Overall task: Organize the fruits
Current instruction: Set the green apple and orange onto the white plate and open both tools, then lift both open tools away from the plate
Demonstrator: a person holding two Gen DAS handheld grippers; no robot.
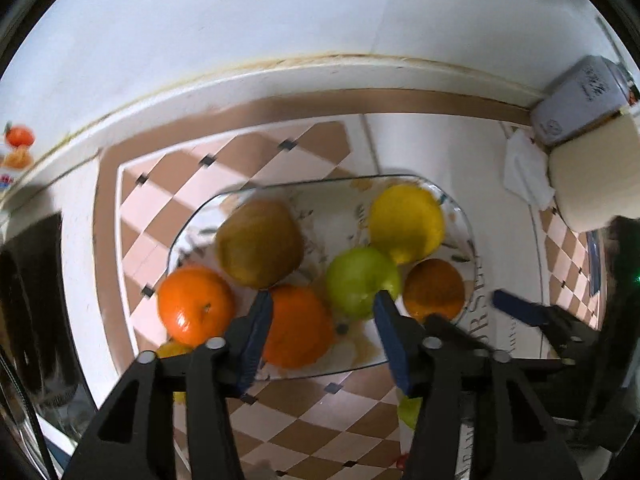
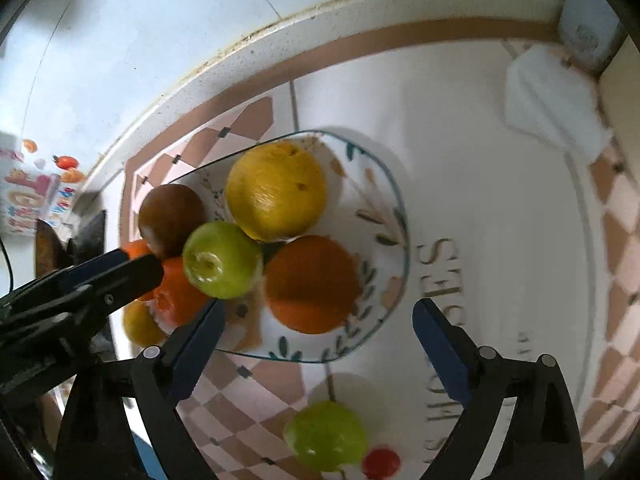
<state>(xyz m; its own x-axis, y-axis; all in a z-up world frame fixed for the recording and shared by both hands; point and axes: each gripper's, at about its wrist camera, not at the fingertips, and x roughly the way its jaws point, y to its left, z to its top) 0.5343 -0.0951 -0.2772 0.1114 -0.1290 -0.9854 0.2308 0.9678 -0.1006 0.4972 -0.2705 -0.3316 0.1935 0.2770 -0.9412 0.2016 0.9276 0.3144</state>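
While both hang over the plate (image 2: 394, 216) | left gripper (image 1: 320, 300) half open, empty | right gripper (image 2: 320, 312) wide, empty | green apple (image 2: 326, 436) lower centre on worktop (image 2: 500, 160)

The small red fruit (image 2: 381, 462) is blurred and its kind cannot be told; the yellow fruit (image 1: 173, 350) is half hidden behind the left gripper (image 1: 320, 308).
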